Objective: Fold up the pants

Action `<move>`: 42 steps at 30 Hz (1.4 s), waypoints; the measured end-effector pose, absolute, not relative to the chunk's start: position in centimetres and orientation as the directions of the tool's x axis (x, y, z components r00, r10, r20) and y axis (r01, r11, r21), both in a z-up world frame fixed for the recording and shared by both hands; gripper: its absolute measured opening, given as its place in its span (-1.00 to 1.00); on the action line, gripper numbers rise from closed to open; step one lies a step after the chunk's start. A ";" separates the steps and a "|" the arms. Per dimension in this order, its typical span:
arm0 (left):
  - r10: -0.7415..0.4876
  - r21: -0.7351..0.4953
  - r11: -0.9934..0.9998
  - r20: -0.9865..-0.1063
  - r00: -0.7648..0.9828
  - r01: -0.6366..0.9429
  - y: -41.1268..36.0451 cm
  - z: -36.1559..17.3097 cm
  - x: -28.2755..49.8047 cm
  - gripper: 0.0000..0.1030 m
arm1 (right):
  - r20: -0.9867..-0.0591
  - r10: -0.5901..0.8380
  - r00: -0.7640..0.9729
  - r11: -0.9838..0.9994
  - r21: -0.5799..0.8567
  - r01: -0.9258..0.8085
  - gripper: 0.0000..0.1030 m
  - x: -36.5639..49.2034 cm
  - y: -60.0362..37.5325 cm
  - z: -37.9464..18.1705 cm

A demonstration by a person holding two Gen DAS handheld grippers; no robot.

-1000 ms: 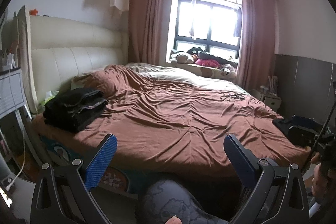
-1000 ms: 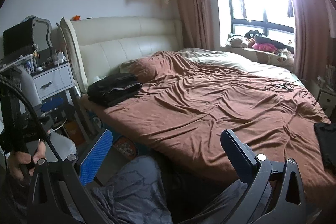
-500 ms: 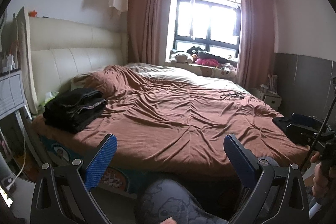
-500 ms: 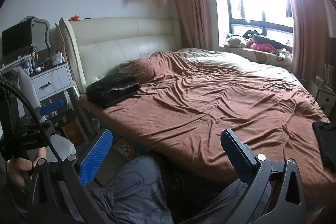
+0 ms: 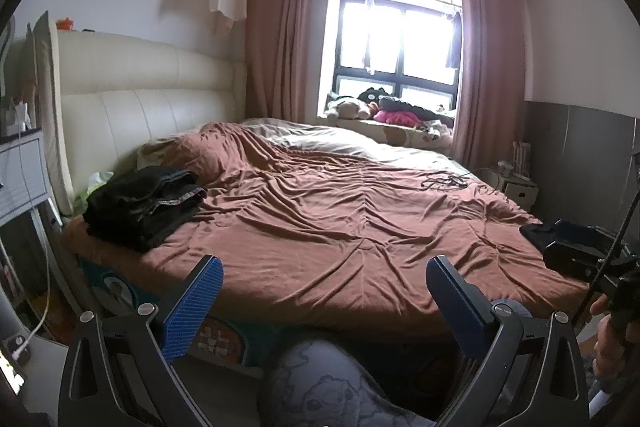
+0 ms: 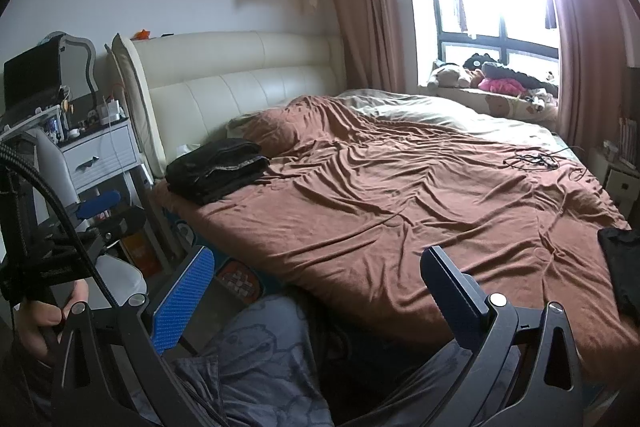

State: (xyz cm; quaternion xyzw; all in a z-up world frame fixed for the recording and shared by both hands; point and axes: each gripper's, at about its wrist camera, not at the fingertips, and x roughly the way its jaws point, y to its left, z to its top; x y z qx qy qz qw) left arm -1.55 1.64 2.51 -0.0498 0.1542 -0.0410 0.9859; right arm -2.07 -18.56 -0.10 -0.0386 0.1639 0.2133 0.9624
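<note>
A stack of folded black pants point(image 5: 144, 205) point(image 6: 218, 175) lies on the bed's near left corner by the headboard. Another dark garment point(image 6: 622, 267) point(image 5: 536, 233) rests at the bed's right edge, partly cut off. My left gripper point(image 5: 322, 281) is open, held low in front of the bed with nothing between its blue pads. My right gripper point(image 6: 316, 277) is open too, empty, above the person's patterned trouser leg point(image 6: 256, 359). Each gripper shows at the edge of the other's view, held by a hand.
A brown sheet point(image 5: 340, 223) covers the wide bed, with a black cable point(image 5: 442, 181) lying far right. A white nightstand point(image 6: 100, 155) with clutter stands left of the cream headboard point(image 6: 240, 83). Soft toys sit on the window ledge point(image 5: 384, 111). A small cabinet point(image 5: 518, 189) is at the right.
Both grippers stay open and empty. The views shift only slightly; the bed and folded stack look unchanged.
</note>
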 end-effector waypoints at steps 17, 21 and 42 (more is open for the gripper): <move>-0.094 -0.113 0.992 -0.300 0.949 0.062 1.8 2.2 -1.7 0.99 | -0.331 0.390 0.859 0.910 -0.006 -0.416 1.00 -2.1 -18.7 -0.2; -0.093 -0.110 0.992 -0.300 0.949 0.062 1.8 2.2 -1.7 0.99 | -0.331 0.384 0.862 0.912 -0.008 -0.410 1.00 -2.1 -18.9 -0.2; -0.091 -0.110 0.992 -0.300 0.950 0.060 1.5 2.2 -1.7 0.99 | -0.329 0.371 0.869 0.919 -0.007 -0.395 1.00 -2.0 -19.6 -0.2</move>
